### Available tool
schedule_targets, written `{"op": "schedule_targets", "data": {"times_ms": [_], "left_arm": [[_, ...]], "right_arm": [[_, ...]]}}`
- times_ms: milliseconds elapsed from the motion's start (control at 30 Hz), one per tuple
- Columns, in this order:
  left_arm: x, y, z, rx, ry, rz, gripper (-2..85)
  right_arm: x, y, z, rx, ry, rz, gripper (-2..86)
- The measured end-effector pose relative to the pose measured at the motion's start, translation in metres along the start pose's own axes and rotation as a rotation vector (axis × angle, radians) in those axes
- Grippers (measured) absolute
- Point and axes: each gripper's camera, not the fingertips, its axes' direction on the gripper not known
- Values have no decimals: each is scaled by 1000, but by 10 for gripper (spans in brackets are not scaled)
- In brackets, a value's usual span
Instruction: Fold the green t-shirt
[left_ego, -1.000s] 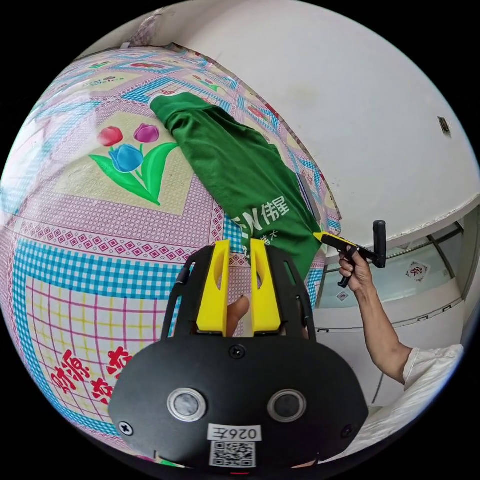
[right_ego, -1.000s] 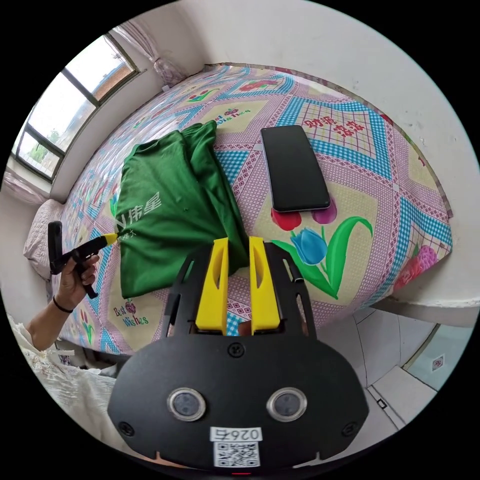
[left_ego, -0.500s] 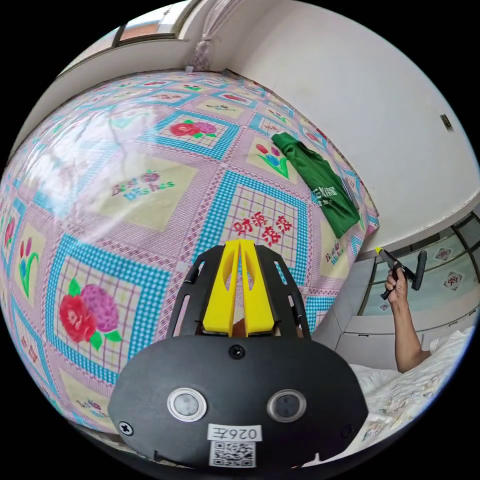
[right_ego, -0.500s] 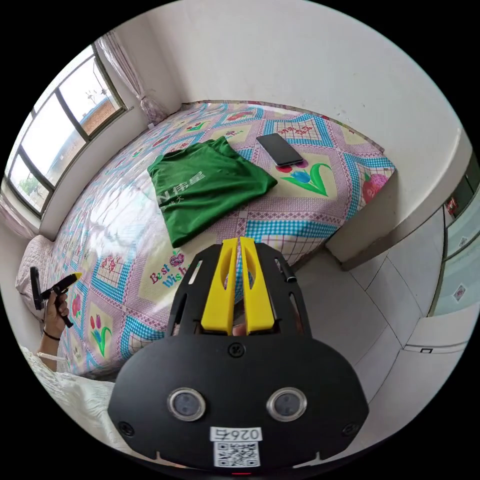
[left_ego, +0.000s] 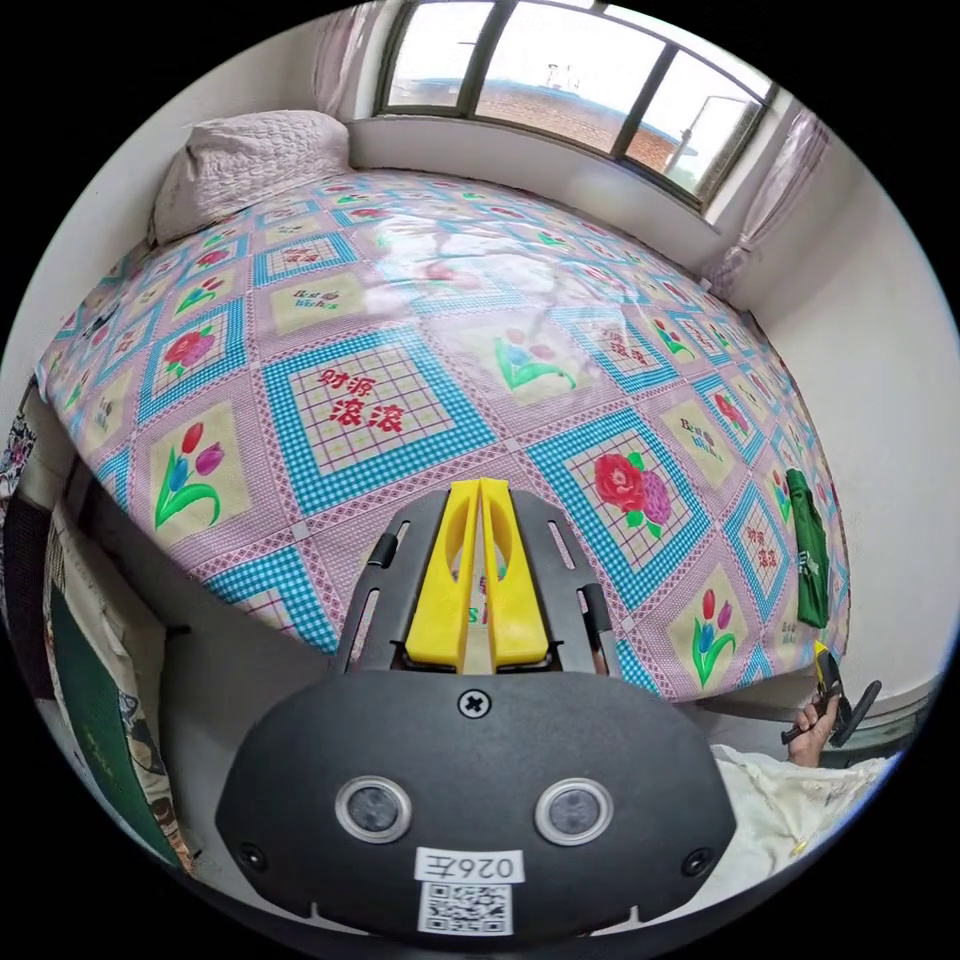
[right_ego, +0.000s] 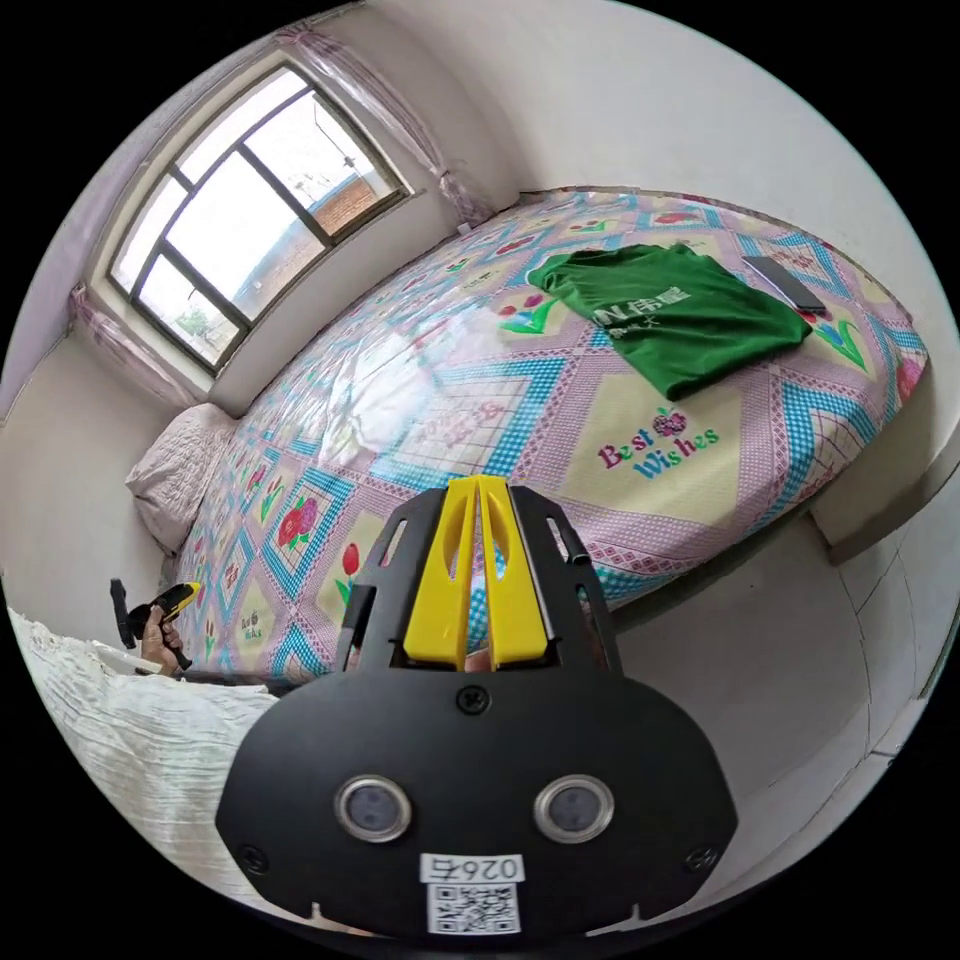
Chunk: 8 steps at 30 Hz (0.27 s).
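We saw the folded t-shirt (right_ego: 675, 312) lying flat on the bed (right_ego: 480, 400), near its corner, with a phone (right_ego: 785, 282) just beside it. The left gripper (left_ego: 480, 490) and the right gripper (right_ego: 477, 485) were both closed on nothing, well apart from the t-shirt.

One green t-shirt (right_ego: 680, 310), one phone (right_ego: 785, 283), one pillow (left_ego: 245, 165), two tongs (left_ego: 480, 500).
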Motion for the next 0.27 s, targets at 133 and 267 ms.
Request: {"op": "schedule_targets", "data": {"times_ms": [133,267], "left_arm": [[-15,18,-20,21,-40,-18,-10],[-10,29,-29,22,-3,-2,-10]], "right_arm": [[-53,22,-2,-18,-1,-150,-9],[-90,54,-12,11,47,-274,-9]]}}
